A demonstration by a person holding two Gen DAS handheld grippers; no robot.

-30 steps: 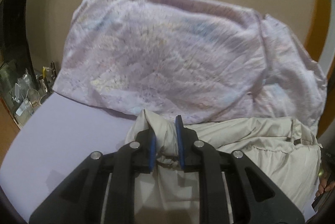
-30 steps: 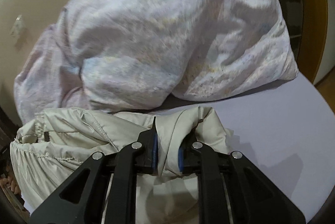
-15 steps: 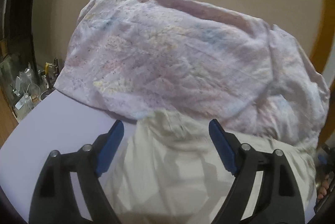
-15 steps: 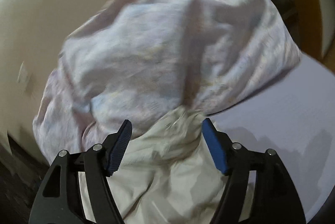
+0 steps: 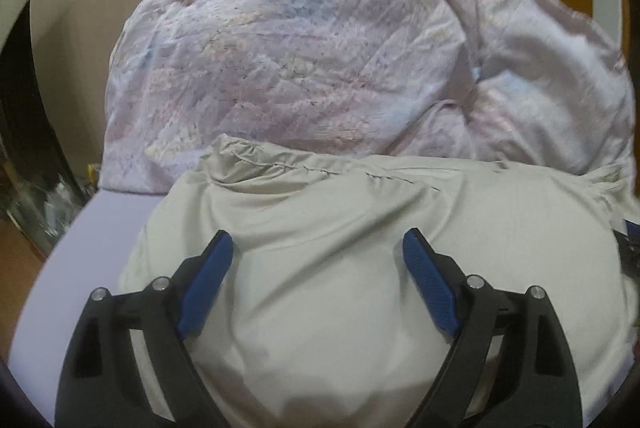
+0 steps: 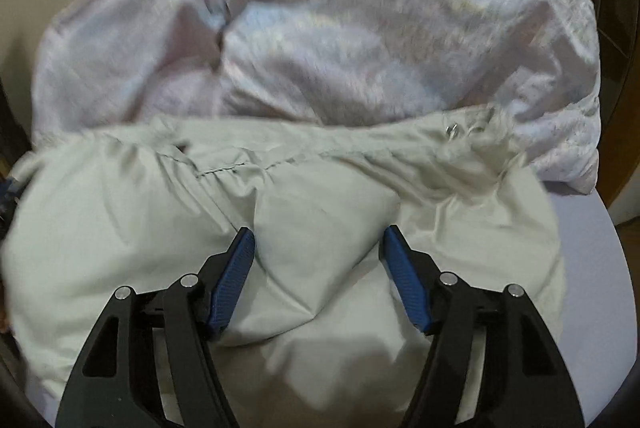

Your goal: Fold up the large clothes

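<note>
Now releasing the fold: both sets of jaws spread, nothing pinched.
I keep the left gripper (image 5: 316, 248), opening, and right gripper (image 6: 318, 240) above the beige jacket (image 5: 360, 228), folded on the bed (image 5: 100, 228), 6 o'clock of the quilt (image 5: 300, 68); retreat without snagging.

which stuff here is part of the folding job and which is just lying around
Part of the job:
- beige jacket, lying on the lilac bed sheet
- left gripper, jaws opening, nothing clamped
- right gripper, open over the jacket

Just lying about:
- pale floral quilt, heaped behind the jacket
- clutter beside the bed, too blurred to identify
</note>
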